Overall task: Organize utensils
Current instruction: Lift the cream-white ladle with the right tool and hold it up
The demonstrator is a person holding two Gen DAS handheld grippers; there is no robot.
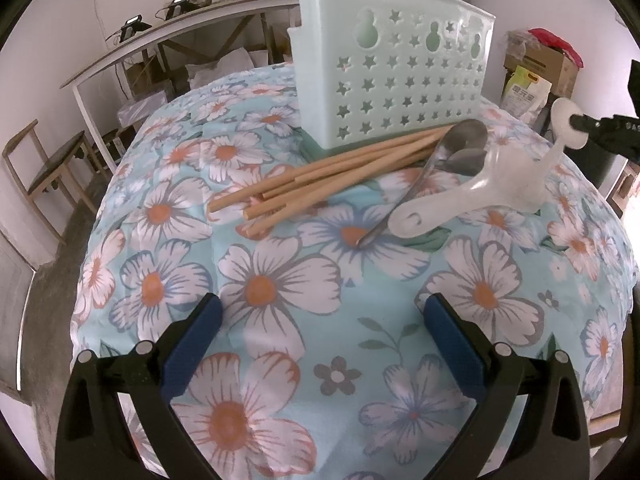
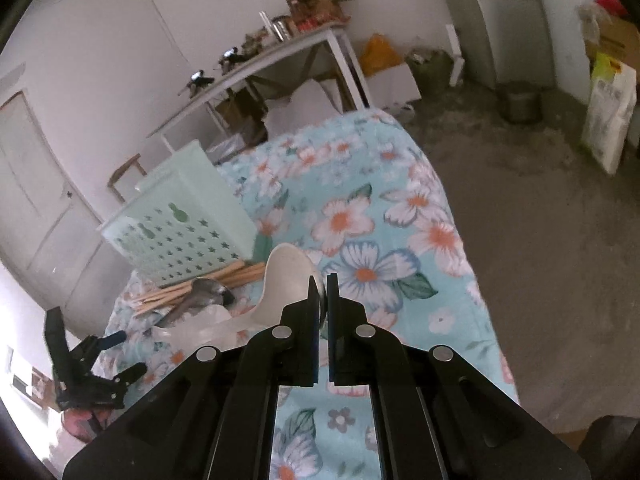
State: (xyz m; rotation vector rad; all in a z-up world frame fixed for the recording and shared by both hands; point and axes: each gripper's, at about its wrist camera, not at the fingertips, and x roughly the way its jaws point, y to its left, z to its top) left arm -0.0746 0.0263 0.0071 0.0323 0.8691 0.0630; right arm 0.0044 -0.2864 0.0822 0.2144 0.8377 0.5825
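The green basket (image 1: 394,80) stands at twelve o'clock. Chopsticks (image 1: 320,176) lie by it. The left gripper (image 1: 322,344) is wide open at six o'clock.

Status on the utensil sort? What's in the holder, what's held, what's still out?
Done: nothing is visibly in the green holder yet. In hand: the right gripper is shut on a white plastic spoon, lifted off the cloth. Left: wooden chopsticks, a metal spoon and another translucent plastic spoon lie on the floral tablecloth. The left gripper is open, empty.
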